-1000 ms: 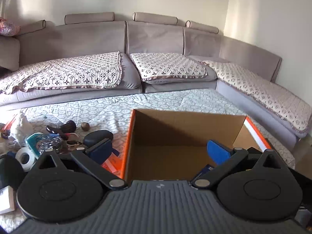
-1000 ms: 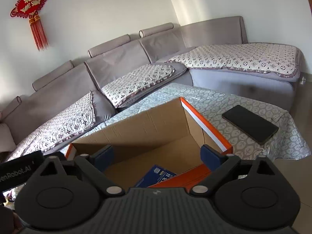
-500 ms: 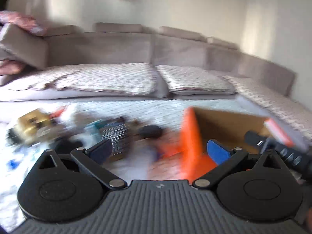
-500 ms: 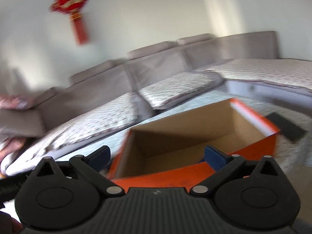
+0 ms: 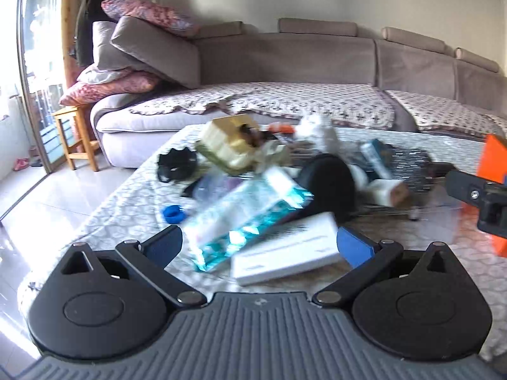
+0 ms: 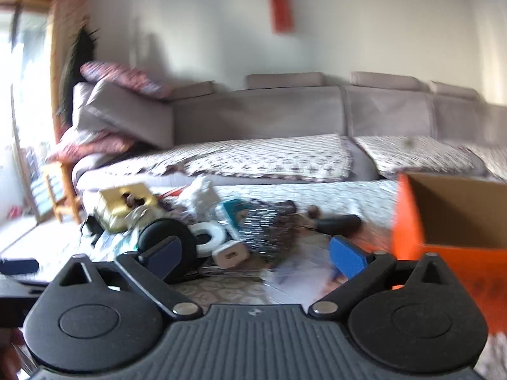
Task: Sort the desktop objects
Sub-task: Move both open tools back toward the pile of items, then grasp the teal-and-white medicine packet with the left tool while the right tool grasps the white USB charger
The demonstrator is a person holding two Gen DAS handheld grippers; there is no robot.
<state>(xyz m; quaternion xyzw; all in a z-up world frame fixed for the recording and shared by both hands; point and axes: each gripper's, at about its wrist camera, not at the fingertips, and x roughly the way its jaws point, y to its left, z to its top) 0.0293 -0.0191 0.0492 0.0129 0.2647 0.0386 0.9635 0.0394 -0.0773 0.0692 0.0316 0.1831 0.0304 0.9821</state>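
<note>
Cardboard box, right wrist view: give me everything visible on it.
The box sits at the right edge of the right wrist view, cut off by the frame. Its outside is bright orange, its inside plain brown cardboard. It stands upright with its top open on the patterned tablecloth, to the right of the clutter pile. No contents show from this angle. Nothing visibly touches it; the right gripper, jaws open and empty, is aimed left of it. Motion blur hides any print.

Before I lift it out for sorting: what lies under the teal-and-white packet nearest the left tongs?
The teal-and-white packet leans across a white box, which lies on the patterned tablecloth. Whatever lies beneath the packet's far end is covered, and blur hides the details.
</note>
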